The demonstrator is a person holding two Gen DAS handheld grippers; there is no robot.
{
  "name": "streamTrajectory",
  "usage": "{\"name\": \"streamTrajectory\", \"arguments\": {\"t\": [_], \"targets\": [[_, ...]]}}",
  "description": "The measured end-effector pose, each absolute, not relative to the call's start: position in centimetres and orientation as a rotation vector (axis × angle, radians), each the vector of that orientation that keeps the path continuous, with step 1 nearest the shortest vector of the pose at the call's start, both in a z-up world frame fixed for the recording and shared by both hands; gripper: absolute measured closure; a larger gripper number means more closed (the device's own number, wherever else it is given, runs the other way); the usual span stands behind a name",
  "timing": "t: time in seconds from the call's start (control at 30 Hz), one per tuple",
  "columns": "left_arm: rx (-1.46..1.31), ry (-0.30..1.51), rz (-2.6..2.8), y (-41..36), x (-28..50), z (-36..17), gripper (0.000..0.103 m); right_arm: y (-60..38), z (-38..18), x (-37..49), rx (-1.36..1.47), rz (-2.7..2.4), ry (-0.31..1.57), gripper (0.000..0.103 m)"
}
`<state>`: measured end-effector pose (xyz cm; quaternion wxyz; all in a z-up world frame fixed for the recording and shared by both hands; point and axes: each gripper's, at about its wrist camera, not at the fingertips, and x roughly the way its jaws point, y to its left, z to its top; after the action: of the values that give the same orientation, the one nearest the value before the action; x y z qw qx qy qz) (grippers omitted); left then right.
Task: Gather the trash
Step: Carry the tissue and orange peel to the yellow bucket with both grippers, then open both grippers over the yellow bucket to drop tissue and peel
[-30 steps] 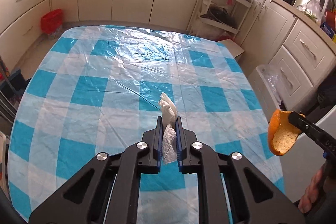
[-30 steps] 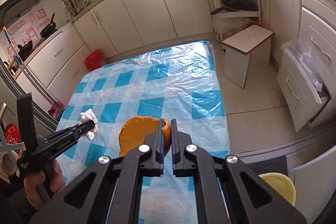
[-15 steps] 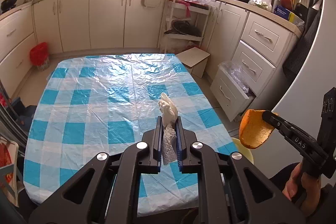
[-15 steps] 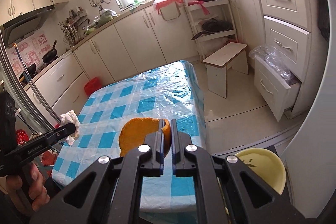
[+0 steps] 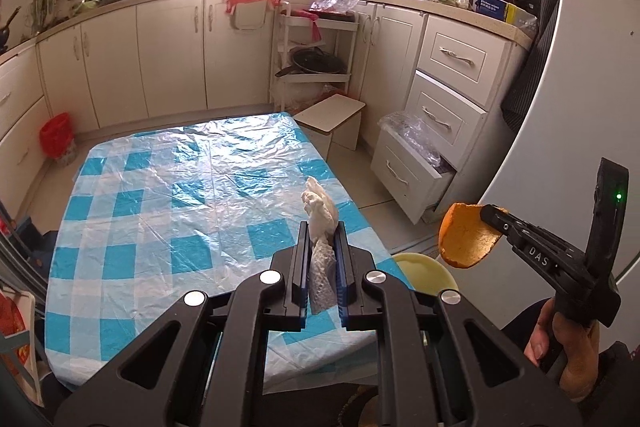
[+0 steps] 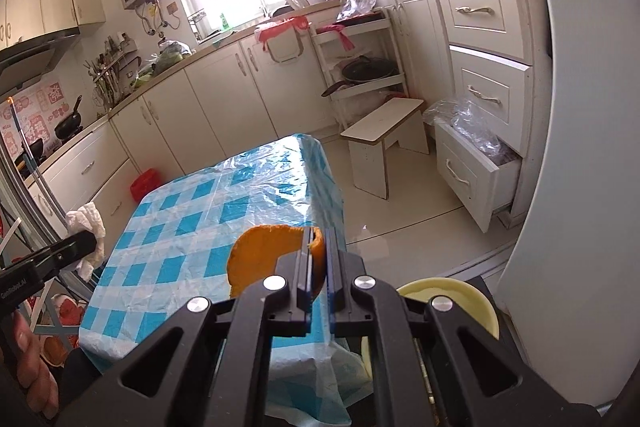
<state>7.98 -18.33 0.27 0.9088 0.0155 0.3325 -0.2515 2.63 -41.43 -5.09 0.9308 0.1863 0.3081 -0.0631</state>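
My left gripper is shut on a crumpled white paper tissue, held in the air above the near edge of the table; it also shows at the left of the right wrist view. My right gripper is shut on an orange peel, held high beside the table's right edge; it shows at the right of the left wrist view. A pale yellow round bin stands on the floor below both grippers, at the table's near right corner.
The table has a blue-and-white checked plastic cover. A white stool stands beyond it. An open drawer with a plastic bag juts out at the right. A white fridge wall is close on the right. A red bin stands far left.
Both grippers have risen and pulled back from the table with their loads. The table now looks smaller and farther, and the yellow bin has come into view below.
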Motion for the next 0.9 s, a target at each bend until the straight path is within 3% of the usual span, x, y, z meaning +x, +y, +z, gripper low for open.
{"name": "streamTrajectory", "arguments": {"t": [0.43,0.5,0.57,0.67,0.73,0.77,0.83,0.9], "targets": [[0.029,0.926,-0.751,-32.2,10.8,-7.3,0.093,-47.0,-10.0,4.8,0.288,-0.376,0.91,0.096],[0.043,0.97,-0.762,-34.2,11.3,-8.9,0.093,-48.0,-11.3,5.3,0.311,-0.384,0.967,0.088],[0.061,1.009,-0.763,-36.0,11.8,-10.5,0.092,-49.3,-11.8,5.1,0.37,-0.409,0.963,0.065],[0.092,1.057,-0.774,-38.3,12.1,-12.8,0.092,-50.7,-10.8,3.9,0.434,-0.448,0.875,0.052],[0.124,1.081,-0.777,-39.7,12.2,-14.1,0.078,-51.2,-9.7,3.1,0.46,-0.448,0.803,0.046],[0.144,1.083,-0.769,-40.2,12.1,-14.6,0.063,-51.1,-9.1,2.7,0.461,-0.446,0.764,0.041],[0.172,1.063,-0.753,-40.7,11.8,-14.8,0.047,-51.0,-7.7,2.1,0.454,-0.442,0.692,0.032],[0.191,1.05,-0.749,-40.7,11.6,-14.6,0.041,-50.7,-6.6,1.5,0.435,-0.445,0.622,0.027]]}}
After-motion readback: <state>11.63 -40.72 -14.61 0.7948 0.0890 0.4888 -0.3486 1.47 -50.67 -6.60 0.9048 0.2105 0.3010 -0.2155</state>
